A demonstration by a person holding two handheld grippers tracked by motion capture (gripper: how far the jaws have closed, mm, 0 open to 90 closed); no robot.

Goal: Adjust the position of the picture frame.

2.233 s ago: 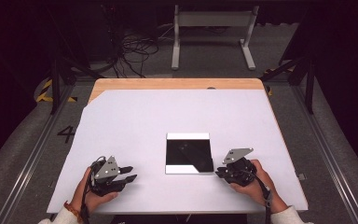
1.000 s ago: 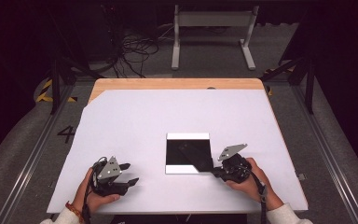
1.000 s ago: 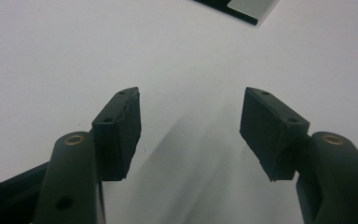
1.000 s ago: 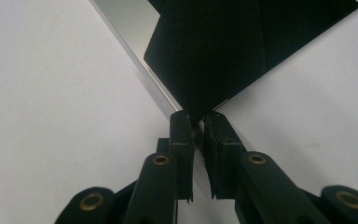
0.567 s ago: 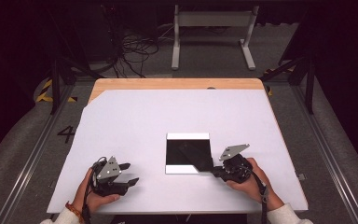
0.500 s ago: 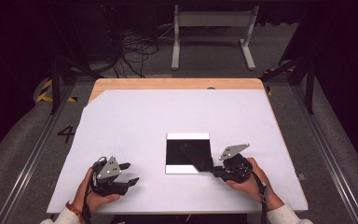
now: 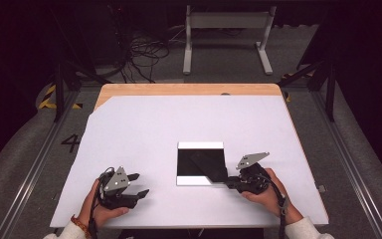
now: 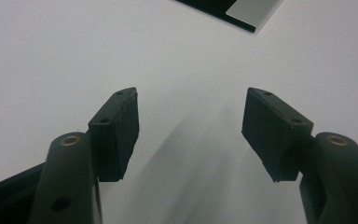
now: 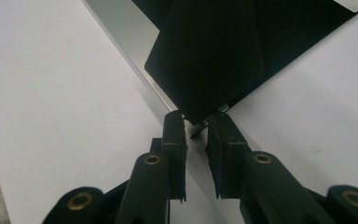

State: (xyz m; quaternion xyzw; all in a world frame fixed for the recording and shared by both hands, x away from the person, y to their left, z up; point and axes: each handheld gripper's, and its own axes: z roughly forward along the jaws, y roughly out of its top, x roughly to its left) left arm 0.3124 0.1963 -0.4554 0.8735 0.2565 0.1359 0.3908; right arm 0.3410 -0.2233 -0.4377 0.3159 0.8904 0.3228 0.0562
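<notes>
— High view first: what sits nearest?

— Two hands at the near edge of the white desk (image 7: 129, 129). The left tongs (image 7: 135, 185) are near the left corner, jaws spread apart with nothing between them. In the left gripper view the left tongs (image 8: 189, 135) show bare white surface between the two black pads.

— And the right side?

— The right tongs (image 7: 229, 183) lie near the right of centre, pointing left at the near right corner of a black square panel (image 7: 199, 162) with a pale border. A grey three-cornered plate tops the gripper.

— Are they gripping anything?

— In the right gripper view the right tongs (image 9: 196, 128) have their jaws drawn close on the corner of a thin black sheet (image 9: 209, 60). That sheet is tilted up off the panel (image 9: 307, 28), whose light edge runs beneath it. So they are clenched on the sheet's corner.

— Farther off?

— The far desk edge shows a strip of bare wood (image 7: 189, 89). Beyond it, the floor has tangled cables (image 7: 144, 50) and a grey metal stand (image 7: 227, 30).
</notes>
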